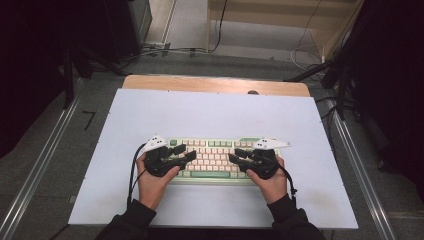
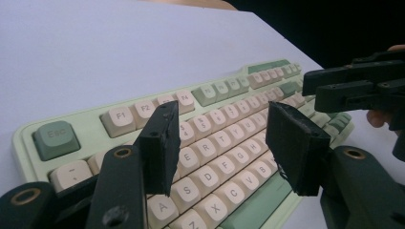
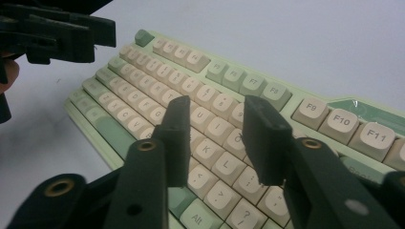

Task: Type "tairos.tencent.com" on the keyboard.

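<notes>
Hovering: two grippers, left (image 1: 186, 151) and right (image 1: 237, 154); one keyboard (image 1: 215, 159).

Black two-jaw left gripper (image 1: 186, 152), right gripper (image 1: 237, 154), brass-ringed screw holes (near the jaws), white top plates, black cables, dark sleeves

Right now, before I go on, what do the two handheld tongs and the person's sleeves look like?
Both tongs are black, each with two flat, blocky jaws on arms with brass-ringed holes. The left tongs and right tongs each carry a pale grey three-cornered plate on top, and a black cable trails from each back toward the person. The sleeves are dark, with cuffs at the wrists; the hands are bare.
</notes>
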The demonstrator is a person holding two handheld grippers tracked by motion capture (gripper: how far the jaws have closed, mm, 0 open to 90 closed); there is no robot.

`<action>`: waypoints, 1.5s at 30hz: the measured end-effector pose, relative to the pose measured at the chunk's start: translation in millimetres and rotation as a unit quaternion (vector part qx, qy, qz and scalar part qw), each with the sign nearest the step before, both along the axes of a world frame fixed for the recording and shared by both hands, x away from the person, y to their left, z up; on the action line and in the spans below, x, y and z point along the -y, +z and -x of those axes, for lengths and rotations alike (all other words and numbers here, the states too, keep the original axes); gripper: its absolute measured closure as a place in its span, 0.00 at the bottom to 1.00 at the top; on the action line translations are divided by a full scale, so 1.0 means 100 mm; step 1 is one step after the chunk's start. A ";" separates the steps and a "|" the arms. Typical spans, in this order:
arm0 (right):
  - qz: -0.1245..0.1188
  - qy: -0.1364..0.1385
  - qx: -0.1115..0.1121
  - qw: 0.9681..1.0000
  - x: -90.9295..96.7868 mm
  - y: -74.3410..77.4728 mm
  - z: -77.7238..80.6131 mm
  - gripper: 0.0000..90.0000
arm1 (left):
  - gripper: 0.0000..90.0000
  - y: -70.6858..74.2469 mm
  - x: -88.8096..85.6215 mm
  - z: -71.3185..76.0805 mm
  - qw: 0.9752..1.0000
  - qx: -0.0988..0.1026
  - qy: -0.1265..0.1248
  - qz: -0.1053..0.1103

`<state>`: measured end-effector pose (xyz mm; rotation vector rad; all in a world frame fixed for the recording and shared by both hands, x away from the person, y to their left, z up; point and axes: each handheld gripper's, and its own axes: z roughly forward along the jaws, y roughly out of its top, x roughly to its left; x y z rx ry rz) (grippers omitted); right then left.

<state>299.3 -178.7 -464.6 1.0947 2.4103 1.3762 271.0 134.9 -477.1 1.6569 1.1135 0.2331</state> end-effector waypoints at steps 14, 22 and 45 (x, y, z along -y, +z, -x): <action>0.012 0.012 0.009 1.000 -0.02 0.02 0.04 0.98 | 0.51 -0.01 -0.01 -0.02 1.000 -0.001 0.007 -0.007; 0.002 0.012 0.003 1.000 -0.02 0.01 0.02 0.73 | 0.52 -0.03 -0.02 -0.03 1.000 -0.006 0.008 -0.012; -0.002 -0.020 -0.016 1.000 0.04 -0.05 -0.01 0.41 | 1.00 -0.10 0.10 -0.15 0.997 -0.026 -0.020 -0.067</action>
